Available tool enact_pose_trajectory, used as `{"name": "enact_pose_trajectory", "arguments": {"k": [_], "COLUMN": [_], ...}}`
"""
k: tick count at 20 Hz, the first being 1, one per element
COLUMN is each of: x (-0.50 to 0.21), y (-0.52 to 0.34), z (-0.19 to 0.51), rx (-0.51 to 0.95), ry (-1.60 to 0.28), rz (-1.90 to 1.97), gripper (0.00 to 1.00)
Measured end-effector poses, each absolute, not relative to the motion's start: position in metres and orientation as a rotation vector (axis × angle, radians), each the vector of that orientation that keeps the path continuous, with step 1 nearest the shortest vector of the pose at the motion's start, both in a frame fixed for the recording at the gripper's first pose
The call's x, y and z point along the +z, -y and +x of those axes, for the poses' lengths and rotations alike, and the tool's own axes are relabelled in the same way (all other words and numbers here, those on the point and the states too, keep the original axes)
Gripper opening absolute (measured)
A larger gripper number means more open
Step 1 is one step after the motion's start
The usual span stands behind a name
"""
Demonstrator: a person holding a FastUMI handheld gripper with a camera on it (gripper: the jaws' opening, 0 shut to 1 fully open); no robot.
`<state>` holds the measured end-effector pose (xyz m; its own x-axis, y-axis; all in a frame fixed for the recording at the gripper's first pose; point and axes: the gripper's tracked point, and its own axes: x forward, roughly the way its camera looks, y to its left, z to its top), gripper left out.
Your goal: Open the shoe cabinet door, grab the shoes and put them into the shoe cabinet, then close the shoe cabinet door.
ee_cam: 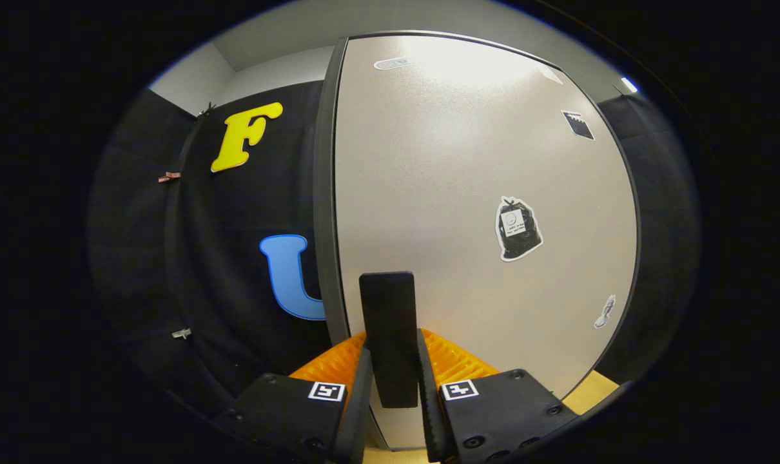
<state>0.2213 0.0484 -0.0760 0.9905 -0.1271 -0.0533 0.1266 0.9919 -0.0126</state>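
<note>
Beige cabinet door (467,193), black handle (388,335) clamped between level tool (392,370) fingers, pointing straight ahead

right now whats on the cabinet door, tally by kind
door handle, black bar between the fingers of the hand-held gripper, which press on it: 1
stickers on the door: 5 (the bag-shaped sticker, a dark one, a pale one, two near the top)
total: 6

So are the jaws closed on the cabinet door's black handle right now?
Yes, both fingers press the sides of the black handle on the cabinet door.
</note>
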Motion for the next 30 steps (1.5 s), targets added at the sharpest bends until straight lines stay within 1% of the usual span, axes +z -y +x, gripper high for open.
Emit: {"name": "enact_pose_trajectory", "arguments": {"k": [2, 3, 4, 10, 16, 22, 30], "x": [-0.077, -0.077, -0.077, -0.070, -0.062, -0.054, -0.044], "y": [-0.047, -0.047, -0.047, -0.054, -0.042, -0.009, 0.049], "z": [0.222, 0.222, 0.220, 0.193, 0.123, 0.052, -0.008], "rx": [-0.136, -0.138, -0.139, -0.100, -0.023, 0.056, 0.137], "ry": [-0.055, -0.057, -0.060, -0.066, -0.065, -0.079, -0.089], "rz": [-0.016, -0.011, -0.008, -0.005, 0.005, 0.024, 0.029], "gripper": [0.35, 0.35, 0.27, 0.28, 0.28, 0.27, 0.27]}}
